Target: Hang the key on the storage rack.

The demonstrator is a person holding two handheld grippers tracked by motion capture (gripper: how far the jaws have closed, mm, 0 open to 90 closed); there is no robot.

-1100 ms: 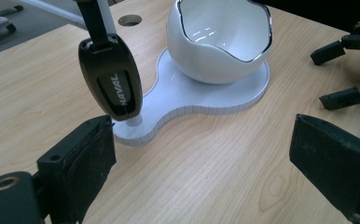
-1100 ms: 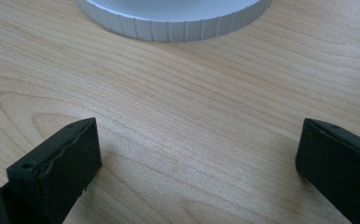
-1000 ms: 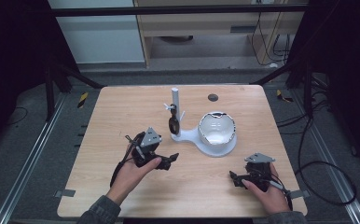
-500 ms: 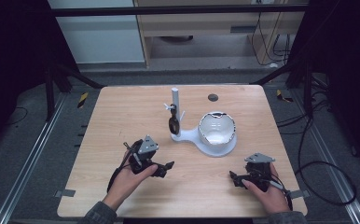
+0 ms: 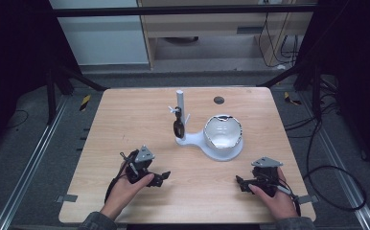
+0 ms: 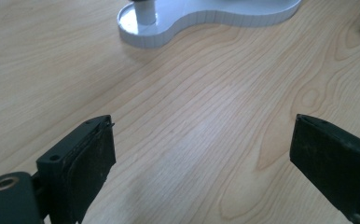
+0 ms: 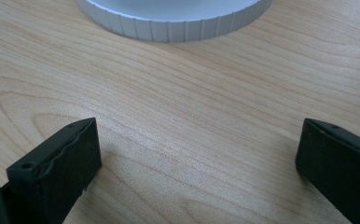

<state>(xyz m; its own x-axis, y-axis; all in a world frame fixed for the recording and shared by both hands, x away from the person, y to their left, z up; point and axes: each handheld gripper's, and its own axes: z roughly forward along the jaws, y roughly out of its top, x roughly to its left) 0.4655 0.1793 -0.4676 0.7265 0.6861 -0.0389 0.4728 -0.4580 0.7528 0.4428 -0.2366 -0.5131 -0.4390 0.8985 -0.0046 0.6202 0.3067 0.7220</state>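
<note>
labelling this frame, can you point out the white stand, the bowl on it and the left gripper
white stand (image 5: 191, 140): high view, its flat base.
bowl (image 5: 223, 134): high view, its inside.
left gripper (image 5: 164, 178): high view, between its jaw tips.

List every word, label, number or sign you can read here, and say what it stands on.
None can be read. The white stand, the bowl, the table and both tools carry no legible text. The yellow-and-black strips on the floor are plain stripes, without letters.
</note>
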